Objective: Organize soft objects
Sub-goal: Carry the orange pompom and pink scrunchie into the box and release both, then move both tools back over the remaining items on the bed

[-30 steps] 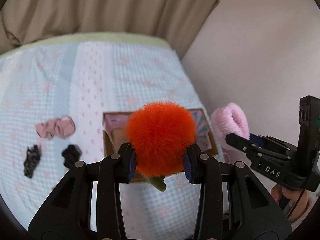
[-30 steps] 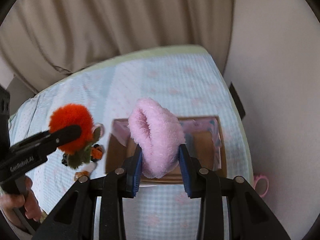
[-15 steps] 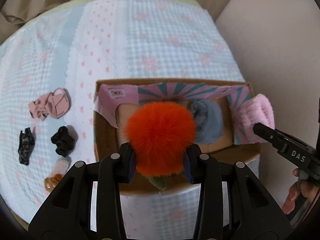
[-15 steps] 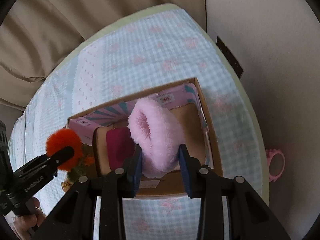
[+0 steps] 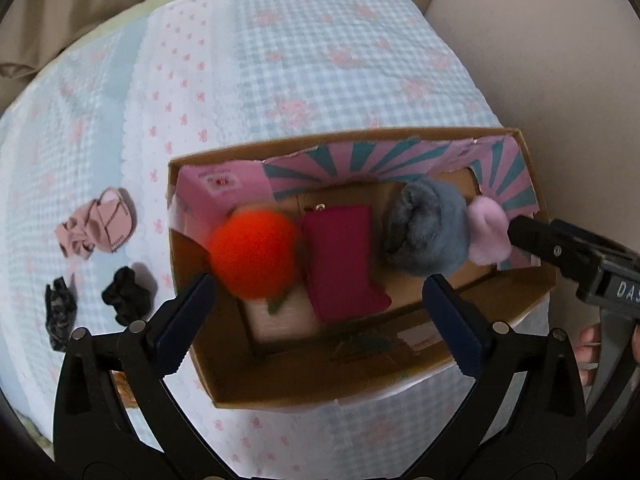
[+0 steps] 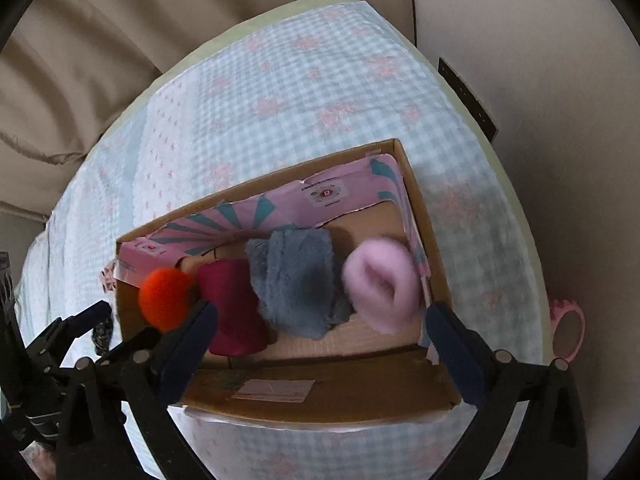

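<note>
A cardboard box (image 5: 384,376) with a pink and teal lining sits on the checked bedspread. In it lie an orange pompom (image 5: 254,254), a magenta cloth (image 5: 342,258), a grey fluffy item (image 5: 428,232) and a pink fluffy item (image 5: 488,234). My left gripper (image 5: 320,320) is open and empty above the box's near side. My right gripper (image 6: 320,344) is open and empty too, with the pink fluffy item (image 6: 380,288) blurred just beyond it at the box's right end. The orange pompom (image 6: 166,298) is blurred at the left end.
Left of the box on the bedspread lie a pink crumpled piece (image 5: 96,228) and two black scrunchies (image 5: 126,298) (image 5: 60,314). A pink ring-shaped object (image 6: 568,330) lies off the bed's right edge. Beige curtain (image 6: 120,40) behind, wall to the right.
Both grippers opened over the box. The orange pompom dropped from the left gripper into the box's left end; the pink fluffy item dropped from the right gripper into its right end.
</note>
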The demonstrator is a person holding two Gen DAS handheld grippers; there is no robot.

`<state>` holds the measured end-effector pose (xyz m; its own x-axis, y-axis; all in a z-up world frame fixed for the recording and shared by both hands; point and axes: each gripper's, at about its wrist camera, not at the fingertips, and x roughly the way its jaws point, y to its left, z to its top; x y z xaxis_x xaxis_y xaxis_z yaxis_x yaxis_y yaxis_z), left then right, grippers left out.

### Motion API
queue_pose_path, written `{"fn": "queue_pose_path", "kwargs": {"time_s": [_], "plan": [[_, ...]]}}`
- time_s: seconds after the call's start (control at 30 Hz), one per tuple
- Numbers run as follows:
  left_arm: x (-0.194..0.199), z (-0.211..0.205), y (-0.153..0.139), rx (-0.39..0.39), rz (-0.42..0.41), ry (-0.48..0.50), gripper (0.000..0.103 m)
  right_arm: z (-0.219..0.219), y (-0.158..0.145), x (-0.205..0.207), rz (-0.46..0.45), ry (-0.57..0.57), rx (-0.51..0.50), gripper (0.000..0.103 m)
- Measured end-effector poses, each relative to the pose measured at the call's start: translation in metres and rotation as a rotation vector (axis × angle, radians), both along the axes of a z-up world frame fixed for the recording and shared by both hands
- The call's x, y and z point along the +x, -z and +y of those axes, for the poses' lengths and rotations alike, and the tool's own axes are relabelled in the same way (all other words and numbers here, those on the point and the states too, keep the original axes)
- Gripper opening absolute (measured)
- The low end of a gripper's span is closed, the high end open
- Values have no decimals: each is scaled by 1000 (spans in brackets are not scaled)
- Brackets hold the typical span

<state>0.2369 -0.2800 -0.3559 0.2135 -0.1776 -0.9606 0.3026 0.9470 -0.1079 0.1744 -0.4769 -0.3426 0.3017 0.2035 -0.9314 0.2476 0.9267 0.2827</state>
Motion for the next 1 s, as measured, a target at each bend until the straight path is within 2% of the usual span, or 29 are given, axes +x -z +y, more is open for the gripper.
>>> {"fn": "queue_pose_path", "kwargs": {"time_s": [0.2,0.4,0.53,0.73,0.83,1.0], "plan": [[-5,6,4,-10,23,-18,103,-2,0,0,-41,-2,7,103],[-8,4,-9,8,-15,-15,103,2,-14,-3,-73,-19,-19,103],[-11,2,-28,4,-55,-2,103,9,-34,-5,-100,-50,-72,103],[-20,7,-68,11,-130,-2,103,24,-82,-14,-174,-91,-149,103],[-29,17,-92,-5,-160,-24,103,38,-116,-22,-226,-106,-240,103],[-50,48,-144,-30,-247,-53,103,70,-181,-51,-387,-137,-254,103]]}}
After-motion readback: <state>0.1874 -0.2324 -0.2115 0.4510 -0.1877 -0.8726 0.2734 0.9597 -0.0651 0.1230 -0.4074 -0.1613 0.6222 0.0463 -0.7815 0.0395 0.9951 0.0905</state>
